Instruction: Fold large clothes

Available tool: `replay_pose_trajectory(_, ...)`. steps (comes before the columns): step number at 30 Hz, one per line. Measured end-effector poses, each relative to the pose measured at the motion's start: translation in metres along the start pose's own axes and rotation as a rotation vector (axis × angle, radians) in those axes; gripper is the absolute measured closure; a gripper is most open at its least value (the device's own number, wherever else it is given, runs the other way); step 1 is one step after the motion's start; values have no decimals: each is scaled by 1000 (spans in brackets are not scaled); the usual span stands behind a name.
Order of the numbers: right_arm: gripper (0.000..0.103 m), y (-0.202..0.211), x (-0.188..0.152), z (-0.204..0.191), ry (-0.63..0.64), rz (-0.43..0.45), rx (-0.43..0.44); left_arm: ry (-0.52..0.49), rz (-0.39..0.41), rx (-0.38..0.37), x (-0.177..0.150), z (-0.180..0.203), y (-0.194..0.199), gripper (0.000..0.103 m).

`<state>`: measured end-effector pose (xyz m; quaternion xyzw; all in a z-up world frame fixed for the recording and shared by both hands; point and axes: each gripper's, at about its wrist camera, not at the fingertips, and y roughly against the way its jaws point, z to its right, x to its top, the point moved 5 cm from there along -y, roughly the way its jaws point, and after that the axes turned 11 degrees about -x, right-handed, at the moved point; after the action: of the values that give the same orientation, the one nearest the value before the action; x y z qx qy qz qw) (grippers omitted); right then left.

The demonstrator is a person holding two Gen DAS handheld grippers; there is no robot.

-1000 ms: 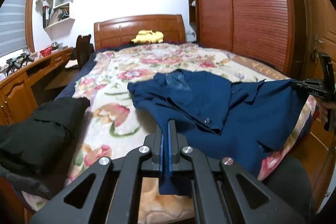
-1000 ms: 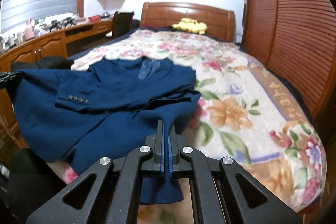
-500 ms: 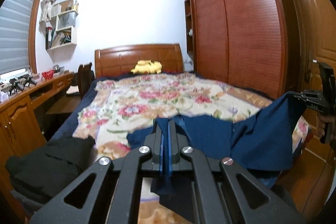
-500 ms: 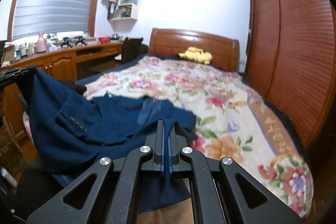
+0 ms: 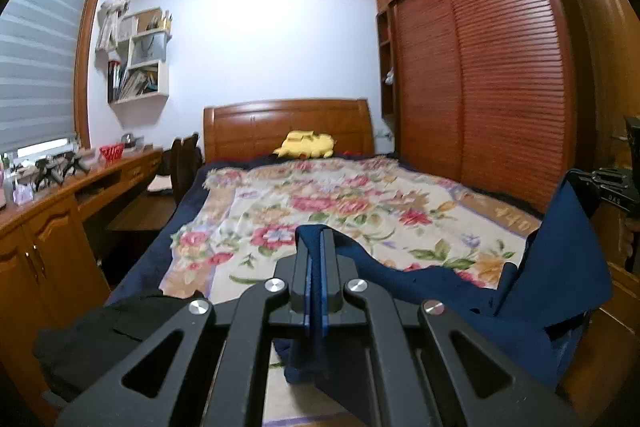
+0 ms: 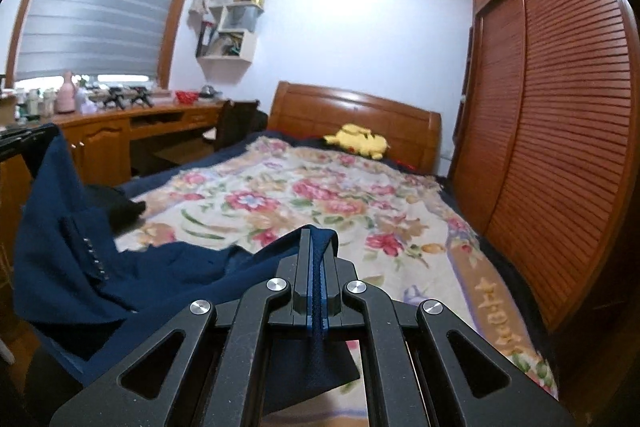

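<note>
Navy jacket (image 5: pixel 560 267) slung above the foot of the bed (image 5: pixel 320 203), one edge clamped in the left gripper (image 5: pixel 316 247), another pinched in the right gripper (image 6: pixel 316 251), black garment (image 5: pixel 100 339) heaped at the bed's left corner, yellow plush toy (image 5: pixel 306 143) by the headboard

Small white letters (image 5: pixel 616 199) stand on the black body of the right gripper (image 5: pixel 576 181), far off to the right of the left gripper (image 5: pixel 316 243). They look like "DAS". They are tiny, and the first one may be a zero.

Big orange letters (image 6: pixel 493 301) run along the tan edge strip of the flowery blanket (image 6: pixel 280 211), just ahead and to the right of the right gripper. They lie sideways and bent, so the word cannot be read.

The books (image 5: pixel 134 83) on the wall shelf, far ahead and left of the left gripper, are too small to read.
</note>
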<state>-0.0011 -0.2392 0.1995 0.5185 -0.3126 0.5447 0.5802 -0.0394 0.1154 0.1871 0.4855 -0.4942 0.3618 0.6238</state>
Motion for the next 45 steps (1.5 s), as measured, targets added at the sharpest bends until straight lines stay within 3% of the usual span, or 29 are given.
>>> replay_pose_trajectory(10,103,-117,-37,2,-11,-134,-40,54,-109,75,-43,-51,-99,103)
replay_pose_trajectory(18,103,-212,-56,5,2,-193,-80,108,-205,131,-75,-99,-191,103)
replay_pose_trajectory(27,103,-313,-63,0,22,-220,-102,102,-266,179,-80,-131,-274,103)
replay_pose_trajectory(32,103,-368,-92,1,38,-328,-128,135,-321,162,-100,-136,-301,103)
replay_pose_trajectory(37,103,-395,-132,-8,61,-451,-93,132,-357,77,-119,-117,-298,94)
replay_pose_trajectory(40,91,-393,-139,-10,45,-477,-81,106,-333,67,-120,-98,-282,79)
replay_pose_trajectory(42,43,-386,-135,-7,50,-456,-109,117,-313,35,-120,-86,-271,74)
replay_pose_trajectory(44,31,-378,-126,-5,37,-425,-107,130,-307,2,-124,-73,-259,70)
replay_pose_trajectory(45,31,-374,-122,-5,36,-418,-108,136,-304,-7,-126,-68,-254,68)
